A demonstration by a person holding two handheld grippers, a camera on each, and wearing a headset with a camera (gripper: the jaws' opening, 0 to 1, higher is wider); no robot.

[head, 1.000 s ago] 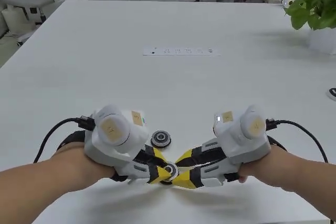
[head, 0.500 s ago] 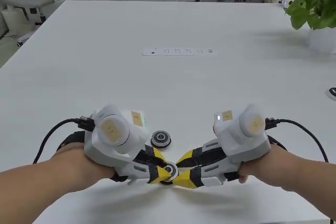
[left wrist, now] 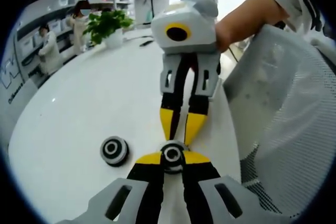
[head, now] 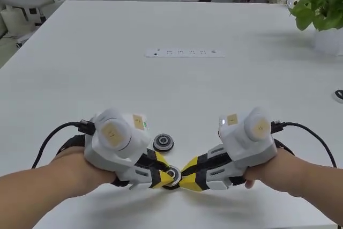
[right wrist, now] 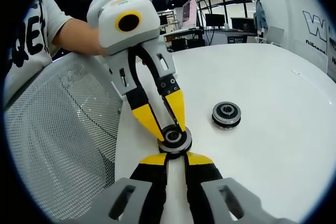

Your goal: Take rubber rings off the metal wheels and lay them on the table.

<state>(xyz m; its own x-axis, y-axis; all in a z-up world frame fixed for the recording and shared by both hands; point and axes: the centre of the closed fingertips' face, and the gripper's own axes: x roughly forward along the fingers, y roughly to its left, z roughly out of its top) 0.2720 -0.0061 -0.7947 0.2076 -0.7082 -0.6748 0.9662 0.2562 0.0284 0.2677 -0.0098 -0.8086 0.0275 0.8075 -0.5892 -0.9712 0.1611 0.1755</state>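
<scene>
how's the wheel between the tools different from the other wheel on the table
The near wheel is pinched from both sides by the left tool and right tool; the far wheel lies free, touched by nothing. The near wheel is partly covered by yellow tips; the far wheel shows whole, a little farther out. Both are round, with a pale centre and a dark outer ring.

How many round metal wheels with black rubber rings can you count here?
2. One black-ringed round metal wheel is pinched between the left gripper and right gripper, nearest the person; the second wheel lies loose on the white table just beyond them. None seems hidden.
</scene>
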